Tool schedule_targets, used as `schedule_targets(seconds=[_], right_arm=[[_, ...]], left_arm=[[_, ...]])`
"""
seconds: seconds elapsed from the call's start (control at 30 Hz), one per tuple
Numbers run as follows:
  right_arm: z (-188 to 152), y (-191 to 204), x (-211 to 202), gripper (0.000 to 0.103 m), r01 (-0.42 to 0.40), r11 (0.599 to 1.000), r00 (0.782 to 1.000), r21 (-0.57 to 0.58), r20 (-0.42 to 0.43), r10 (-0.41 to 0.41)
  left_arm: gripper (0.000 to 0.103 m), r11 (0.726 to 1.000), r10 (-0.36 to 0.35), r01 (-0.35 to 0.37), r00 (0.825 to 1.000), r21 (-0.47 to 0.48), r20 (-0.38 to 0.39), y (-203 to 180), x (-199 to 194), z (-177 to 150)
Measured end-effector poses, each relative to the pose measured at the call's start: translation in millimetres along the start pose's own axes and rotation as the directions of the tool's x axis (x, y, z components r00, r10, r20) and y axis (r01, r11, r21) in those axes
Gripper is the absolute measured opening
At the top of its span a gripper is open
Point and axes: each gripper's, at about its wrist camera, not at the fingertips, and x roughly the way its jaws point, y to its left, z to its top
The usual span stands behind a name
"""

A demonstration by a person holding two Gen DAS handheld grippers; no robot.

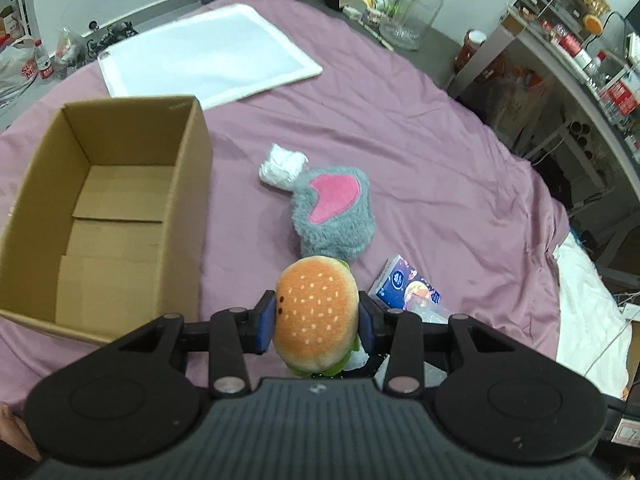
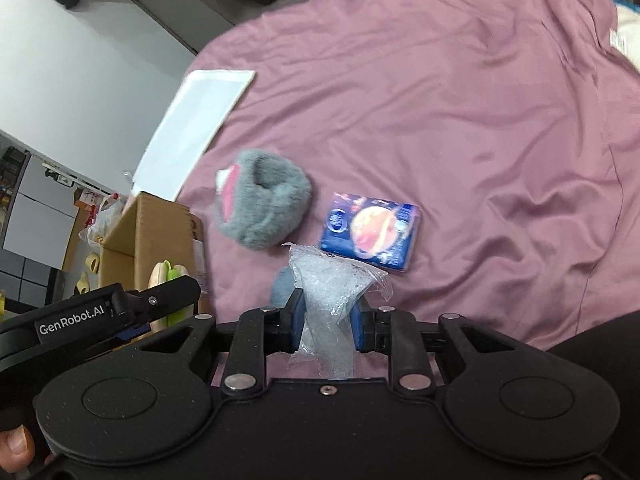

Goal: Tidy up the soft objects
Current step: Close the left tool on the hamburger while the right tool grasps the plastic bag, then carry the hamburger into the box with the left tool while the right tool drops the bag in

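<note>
A: A mauve bedsheet point(image 1: 420, 152) covers the bed, clutter around it; the left gripper point(image 1: 316, 322) has its blue pads pressed on a plush burger point(image 1: 316, 312), lifted just right of the open cardboard box point(image 1: 192, 184); beyond sits a grey fuzzy plush point(image 1: 336, 208) with a pink patch, a white wad point(image 1: 282, 166) touching it.

B: The right gripper point(image 2: 326, 320) pinches a clear crinkled plastic bag point(image 2: 332, 292); only here the blue tissue pack point(image 2: 370, 236) shows whole, and the left gripper point(image 2: 120, 312) from the side; the box's inside is hidden.
</note>
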Motion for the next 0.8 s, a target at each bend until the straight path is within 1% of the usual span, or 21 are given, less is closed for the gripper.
schedule_targets(seconds=[0.23,0.5,0.67,0.8], right_arm=[[-5,32,-12,0.023,-0.009,0.999,0.999,-0.034,0.052,0.011],[-14,66,-13,0.023,-0.01,0.998,0.997,-0.064,0.078,0.015],[-15,89,-15,0.023,-0.047,0.997,0.995,-0.061,0.085,0.052],[-15,110,-14,0.023,-0.063,0.994,0.993,-0.087,0.093,0.071]], left_arm=[[0.04,0.999,-0.03,0.031,0.998,-0.016,0.046,24,-27,5],[0.04,0.998,-0.046,0.05,0.995,-0.044,0.085,59,-45,13],[0.04,0.996,-0.047,0.054,0.994,-0.069,0.101,82,-51,21],[0.04,0.996,-0.046,0.054,0.993,-0.067,0.108,95,-53,26]])
